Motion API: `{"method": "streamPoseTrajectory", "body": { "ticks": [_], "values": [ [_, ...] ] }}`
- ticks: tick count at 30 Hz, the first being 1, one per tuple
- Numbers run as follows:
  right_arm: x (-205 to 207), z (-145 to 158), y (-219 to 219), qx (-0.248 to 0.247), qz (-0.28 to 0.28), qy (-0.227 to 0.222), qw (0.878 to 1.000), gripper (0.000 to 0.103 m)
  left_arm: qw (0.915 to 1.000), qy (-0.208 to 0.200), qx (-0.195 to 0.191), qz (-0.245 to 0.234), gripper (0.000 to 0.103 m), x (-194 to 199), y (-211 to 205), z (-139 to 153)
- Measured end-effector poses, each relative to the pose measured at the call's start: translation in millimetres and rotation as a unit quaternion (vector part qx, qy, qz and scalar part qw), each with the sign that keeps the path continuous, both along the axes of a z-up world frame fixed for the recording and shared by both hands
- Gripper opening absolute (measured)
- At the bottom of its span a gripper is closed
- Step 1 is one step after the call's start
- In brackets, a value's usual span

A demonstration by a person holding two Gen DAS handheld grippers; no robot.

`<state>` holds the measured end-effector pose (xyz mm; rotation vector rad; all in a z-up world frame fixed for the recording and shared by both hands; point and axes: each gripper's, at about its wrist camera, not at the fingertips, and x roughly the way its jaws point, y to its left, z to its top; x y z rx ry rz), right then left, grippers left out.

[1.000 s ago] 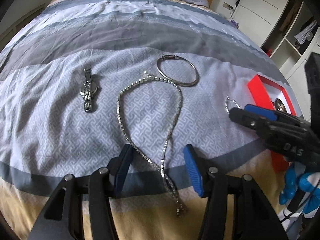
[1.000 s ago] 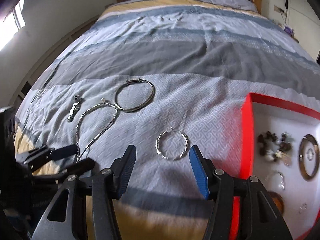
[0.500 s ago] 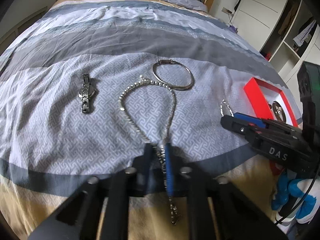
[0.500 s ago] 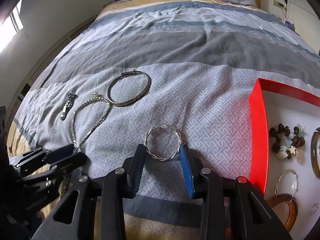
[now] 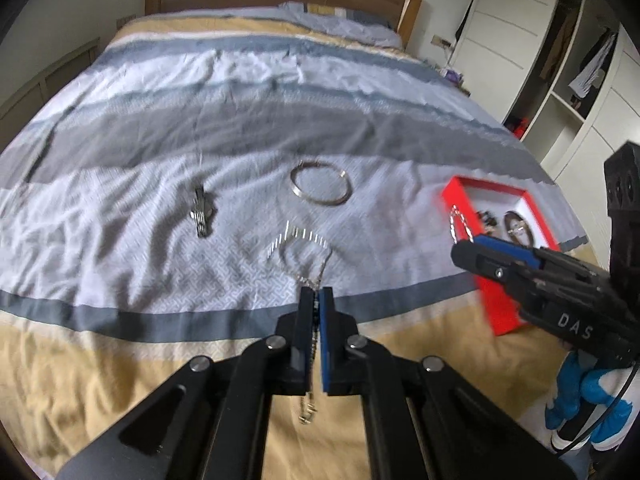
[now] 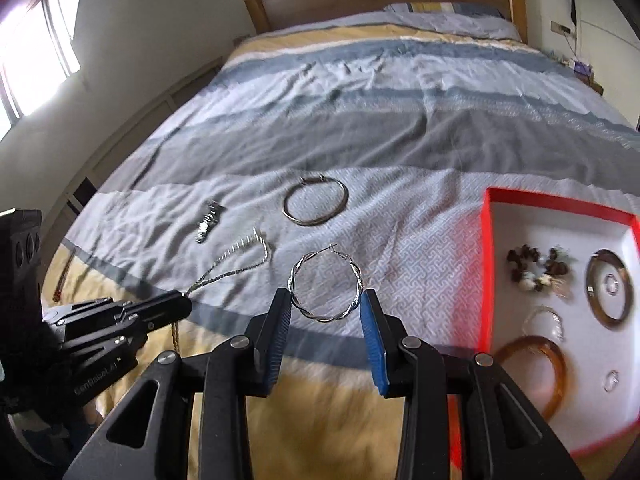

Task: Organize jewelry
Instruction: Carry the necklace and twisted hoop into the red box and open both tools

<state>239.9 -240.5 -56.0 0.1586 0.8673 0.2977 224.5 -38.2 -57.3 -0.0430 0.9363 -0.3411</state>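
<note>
Now red box (image 6: 486, 240) has bangles, beads; left gripper (image 5: 316, 300) pinches necklace (image 5: 298, 244), right gripper (image 6: 326, 306) clamps hoop (image 6: 326, 286).

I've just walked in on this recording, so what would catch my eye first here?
Probably the bright red box with a white lining at the right of the striped bedspread, jewelry already in it. Next, the right gripper pinching a twisted silver hoop earring, and the left gripper clamped on a silver chain necklace.

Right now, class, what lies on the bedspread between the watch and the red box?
In the right wrist view, the plain bangle lies between the watch and the red box, a little farther up the bed. The rest is bare bedspread.
</note>
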Motion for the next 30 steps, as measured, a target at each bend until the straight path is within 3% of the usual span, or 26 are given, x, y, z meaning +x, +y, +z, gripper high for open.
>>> {"method": "streamPoseTrajectory", "body": {
  "ticks": [10,20,25,30],
  "values": [
    [-64,49,-44,-0.005,-0.031,-0.041,0.999,0.035,0.9979,-0.052,-0.019,-0.033,0.002,-44,-30,69],
    [-103,65,-128,-0.036,-0.082,-0.052,0.995,0.035,0.9900,-0.086,-0.052,-0.099,0.002,-56,-116,120],
    [-103,53,-169,-0.044,-0.106,-0.040,0.993,0.035,0.9865,-0.072,-0.058,-0.135,0.002,-45,-169,110],
    [-86,26,-195,-0.045,-0.117,-0.017,0.992,0.035,0.9864,-0.037,-0.038,-0.156,0.002,-29,-218,67]
  ]
}}
